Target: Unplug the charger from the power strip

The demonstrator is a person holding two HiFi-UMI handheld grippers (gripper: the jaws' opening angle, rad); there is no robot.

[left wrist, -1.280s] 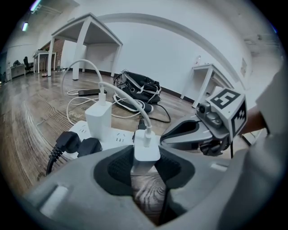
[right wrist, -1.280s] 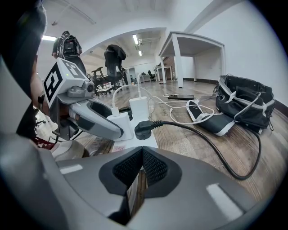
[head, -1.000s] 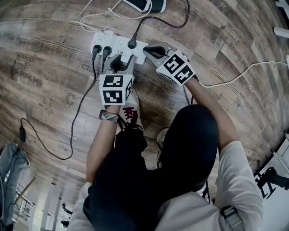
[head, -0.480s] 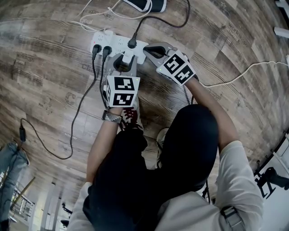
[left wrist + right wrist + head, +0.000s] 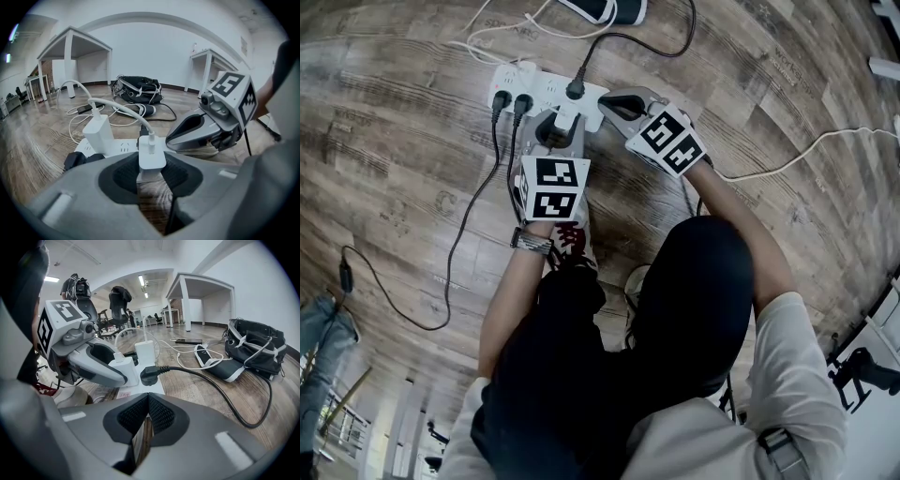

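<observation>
left gripper [image 5: 151,169] clamped on charger [image 5: 152,152], pad contact resolved only in left gripper view, right gripper [image 5: 148,401] fingers together at power strip [image 5: 546,87] end

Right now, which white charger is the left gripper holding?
The nearer charger at the power strip's end, clamped between the jaws; the farther charger stands free along the strip.

Wood-plank floor [image 5: 394,141] strewn with loose leads: black cable [image 5: 211,386] curving toward a black bag [image 5: 255,345], white cable [image 5: 806,155] trailing off to the right. Near the bag, a flat dark phone [image 5: 187,341]. Beyond, white tables [image 5: 206,281] and black office chairs [image 5: 117,298] under ceiling strip lights [image 5: 140,281].
</observation>
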